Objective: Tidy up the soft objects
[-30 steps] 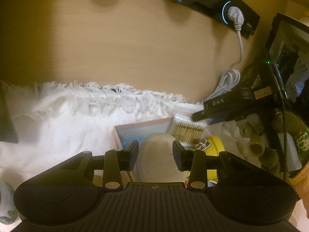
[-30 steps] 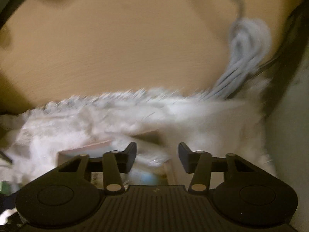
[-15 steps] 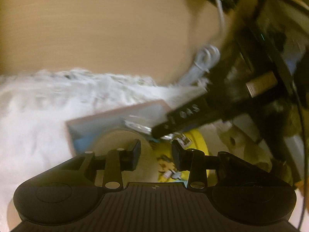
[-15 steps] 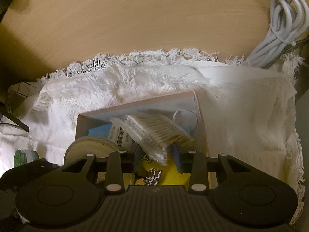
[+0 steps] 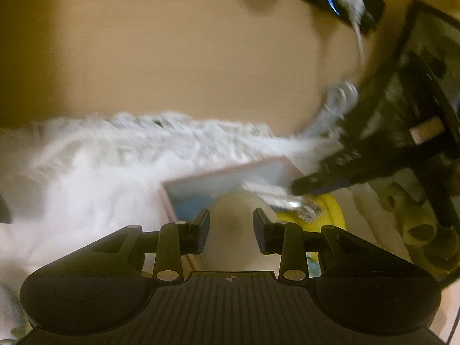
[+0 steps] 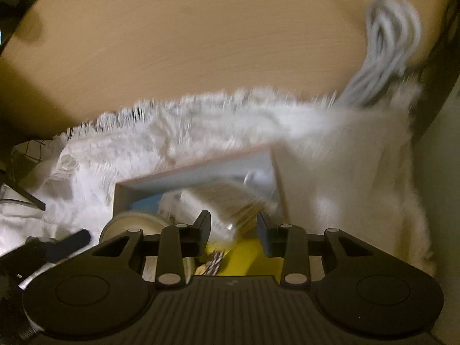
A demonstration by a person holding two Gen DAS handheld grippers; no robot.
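A pink-rimmed open box (image 5: pixel 227 172) (image 6: pixel 198 172) sits on a white fringed cloth (image 5: pixel 95 172) (image 6: pixel 345 158). In it lie a cream round pad (image 5: pixel 233 224) (image 6: pixel 132 224), a clear bag of cotton swabs (image 6: pixel 227 201) (image 5: pixel 273 195) and a yellow packet (image 5: pixel 327 212) (image 6: pixel 250 261). My left gripper (image 5: pixel 231 230) is open over the cream pad. My right gripper (image 6: pixel 233 230) is open, its jaws either side of the swab bag's near end. The right gripper's black body (image 5: pixel 345 169) reaches into the box in the left wrist view. Both views are blurred.
A bare wooden tabletop (image 5: pixel 172 66) lies beyond the cloth. A coiled white cable (image 6: pixel 385 46) (image 5: pixel 333 106) lies at the cloth's far right corner. A black power strip with a white plug (image 5: pixel 348 0) runs along the back. A dark frame (image 5: pixel 417 92) and plush toys (image 5: pixel 414 218) stand right.
The left gripper swung back left from the yellow packet to over the cream pad. The right gripper moved forward, so the swab bag now lies between its jaws.
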